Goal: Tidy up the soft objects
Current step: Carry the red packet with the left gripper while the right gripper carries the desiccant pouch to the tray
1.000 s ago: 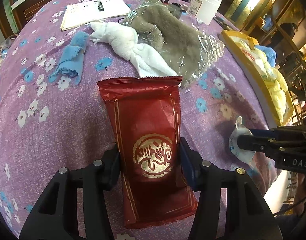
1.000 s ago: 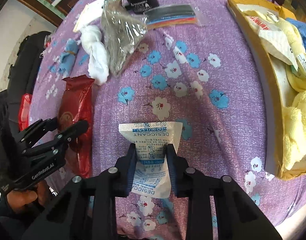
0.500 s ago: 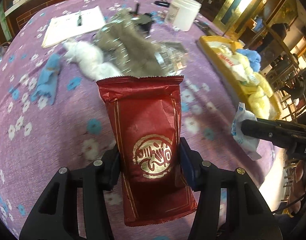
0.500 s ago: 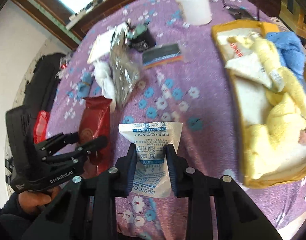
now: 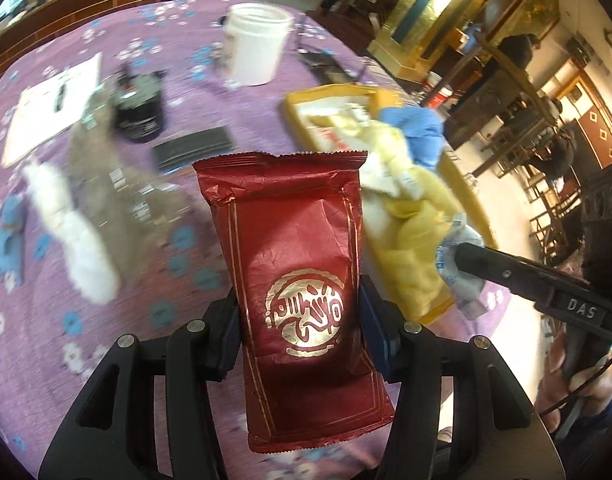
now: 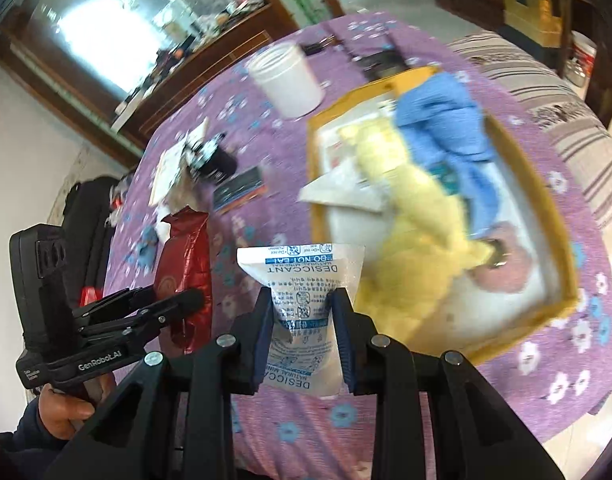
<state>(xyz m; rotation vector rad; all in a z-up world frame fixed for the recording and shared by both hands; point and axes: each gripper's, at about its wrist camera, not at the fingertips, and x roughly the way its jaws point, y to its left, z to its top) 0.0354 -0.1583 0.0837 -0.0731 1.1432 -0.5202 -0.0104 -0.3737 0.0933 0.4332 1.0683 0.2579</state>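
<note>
My left tongs [image 5: 300,322] clamp a red foil packet with gold seal [image 5: 294,280], held upright above the purple floral worktop [image 5: 106,280]. My right tongs [image 6: 302,320] pinch a white desiccant sachet [image 6: 302,280]. Beyond both, the yellow tray [image 6: 521,168] holds yellow and blue cloths; a white tub [image 6: 286,80] stands farther off.
</note>
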